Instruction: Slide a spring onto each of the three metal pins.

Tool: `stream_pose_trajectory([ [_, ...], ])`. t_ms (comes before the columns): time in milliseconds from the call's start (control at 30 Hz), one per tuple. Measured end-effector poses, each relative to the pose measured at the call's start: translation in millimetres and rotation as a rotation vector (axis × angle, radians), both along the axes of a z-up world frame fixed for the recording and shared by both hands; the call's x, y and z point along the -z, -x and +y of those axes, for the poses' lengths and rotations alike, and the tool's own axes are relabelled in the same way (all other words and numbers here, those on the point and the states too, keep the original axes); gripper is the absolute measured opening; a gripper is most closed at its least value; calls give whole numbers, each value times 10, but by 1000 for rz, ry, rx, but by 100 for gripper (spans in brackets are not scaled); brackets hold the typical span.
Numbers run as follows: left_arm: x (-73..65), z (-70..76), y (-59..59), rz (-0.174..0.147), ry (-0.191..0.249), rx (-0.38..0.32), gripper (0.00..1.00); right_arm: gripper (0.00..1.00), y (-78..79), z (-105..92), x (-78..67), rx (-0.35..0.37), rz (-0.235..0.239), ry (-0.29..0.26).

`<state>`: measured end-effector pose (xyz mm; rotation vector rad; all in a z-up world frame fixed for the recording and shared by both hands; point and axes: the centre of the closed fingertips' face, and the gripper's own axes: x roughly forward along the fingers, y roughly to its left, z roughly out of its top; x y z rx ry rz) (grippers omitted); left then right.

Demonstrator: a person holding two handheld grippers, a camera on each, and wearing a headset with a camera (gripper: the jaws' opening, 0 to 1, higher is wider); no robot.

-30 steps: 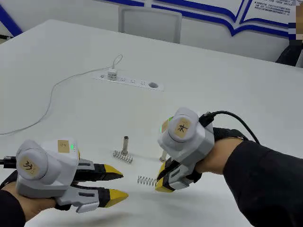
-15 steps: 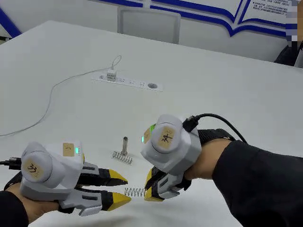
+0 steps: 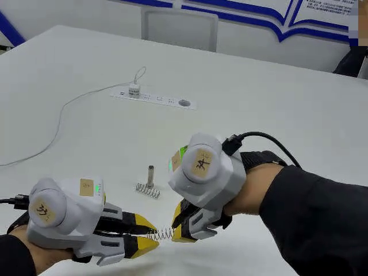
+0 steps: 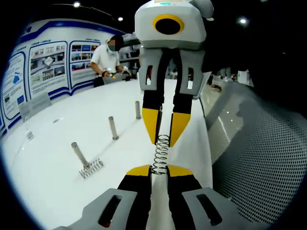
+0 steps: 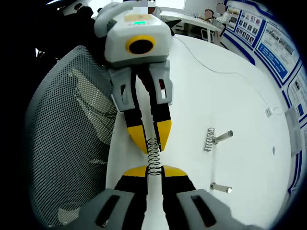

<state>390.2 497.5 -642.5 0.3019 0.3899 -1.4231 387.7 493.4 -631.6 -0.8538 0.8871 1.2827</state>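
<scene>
A small metal spring hangs level between my two grippers, just above the white table. My right gripper is shut on its right end. Facing it, my left gripper has its yellow tips pinched on the other end. The same spring runs from my left gripper up to the right gripper. In the right gripper view the spring spans my right gripper and the left gripper. Three upright pins stand bare. A second spring lies beside the nearest pin.
A white power strip with a plugged adapter and a cable trailing left lies further back on the table. A grey chair back stands beyond the far edge. A mesh chair is beside the table, and a person stands in the background.
My right gripper carried the spring left and toward me to meet the left gripper. The left jaws, open a second ago, have come together on the spring's free end.
</scene>
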Motion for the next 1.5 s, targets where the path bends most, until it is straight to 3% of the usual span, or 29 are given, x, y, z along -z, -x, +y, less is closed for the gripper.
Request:
stream_pose_trajectory([
  [267, 14, -3, 41, 3, -11, 8, 12, 12, 16, 202, -208, -29, -34, -57],
  [467, -15, -31, 64, 0, -3, 20, 11, 11, 28, 363, -286, -50, -55, -93],
  [767, -40, -34, 58, -3, 12, 20, 11, 17, 12, 310, -257, -36, -42, -78],
  [1167, -83, -53, 46, -15, 26, 25, 11, 13, 21, 309, -203, -13, -29, -79],
  [1500, -83, -28, -4, -4, 35, -3, 16, 12, -25, 256, -222, 11, -23, -78],
])
